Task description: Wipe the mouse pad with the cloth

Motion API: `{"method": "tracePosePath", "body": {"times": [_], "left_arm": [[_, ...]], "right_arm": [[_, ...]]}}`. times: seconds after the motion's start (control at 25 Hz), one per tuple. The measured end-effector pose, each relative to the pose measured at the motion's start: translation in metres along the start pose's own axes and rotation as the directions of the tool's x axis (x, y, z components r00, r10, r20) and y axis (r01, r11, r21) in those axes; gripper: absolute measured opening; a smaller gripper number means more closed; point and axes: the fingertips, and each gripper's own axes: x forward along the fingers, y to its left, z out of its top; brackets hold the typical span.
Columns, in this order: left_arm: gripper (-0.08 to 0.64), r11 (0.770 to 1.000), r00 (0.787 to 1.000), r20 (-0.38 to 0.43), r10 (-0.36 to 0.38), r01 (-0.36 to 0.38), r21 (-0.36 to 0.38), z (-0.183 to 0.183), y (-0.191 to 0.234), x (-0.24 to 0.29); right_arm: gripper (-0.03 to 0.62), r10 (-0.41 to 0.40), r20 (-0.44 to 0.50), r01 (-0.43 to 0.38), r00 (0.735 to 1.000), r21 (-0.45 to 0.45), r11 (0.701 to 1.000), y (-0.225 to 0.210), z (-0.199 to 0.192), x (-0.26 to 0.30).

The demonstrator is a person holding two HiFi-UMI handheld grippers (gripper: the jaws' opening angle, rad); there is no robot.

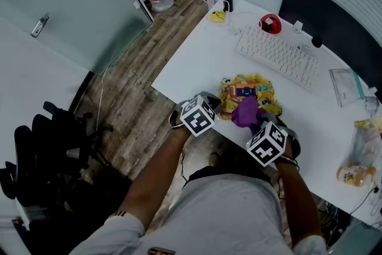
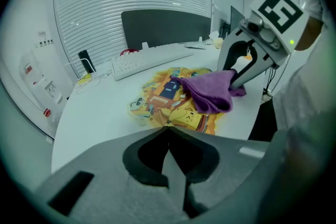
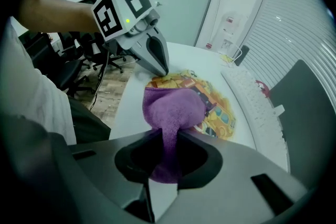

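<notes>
A yellow cartoon-print mouse pad [image 1: 250,89] [image 2: 163,97] [image 3: 215,107] lies near the white desk's front edge. A purple cloth [image 1: 245,110] [image 2: 207,92] [image 3: 173,107] rests bunched on its near side. My right gripper [image 1: 258,123] [image 3: 168,136] [image 2: 239,75] is shut on the cloth's near end, which hangs between its jaws. My left gripper [image 1: 218,107] [image 2: 168,131] [image 3: 164,71] is shut, and its tips touch the pad's left edge beside the cloth. Whether it pinches the pad is hidden.
A white keyboard [image 1: 277,55] and a red mouse [image 1: 270,23] sit behind the pad, before a dark monitor [image 1: 334,21]. Plastic bags [image 1: 358,158] lie at the right. The desk's edge [image 1: 179,98] drops to wood floor; black chairs [image 1: 48,152] stand at left.
</notes>
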Motion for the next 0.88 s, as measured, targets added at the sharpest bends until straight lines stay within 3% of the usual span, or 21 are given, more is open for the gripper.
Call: {"method": "tracePosePath", "body": {"times": [0.64, 0.76, 0.88], "left_arm": [[0.015, 1.0, 1.0, -0.018, 0.023, -0.023, 0.016, 0.0, -0.001, 0.002], [0.017, 0.999, 0.999, -0.009, 0.034, -0.034, 0.017, 0.001, -0.001, -0.001], [0.017, 0.998, 0.997, 0.049, 0.061, -0.061, 0.006, 0.013, 0.0, -0.012]], "right_arm": [[0.071, -0.058, -0.038, 0.062, 0.998, 0.12, 0.991, -0.037, -0.063, -0.021], [0.071, -0.062, -0.005, 0.062, 0.998, 0.154, 0.986, -0.041, -0.061, -0.029], [0.07, -0.072, 0.067, 0.055, 0.995, 0.227, 0.972, -0.047, -0.052, -0.042]]}}
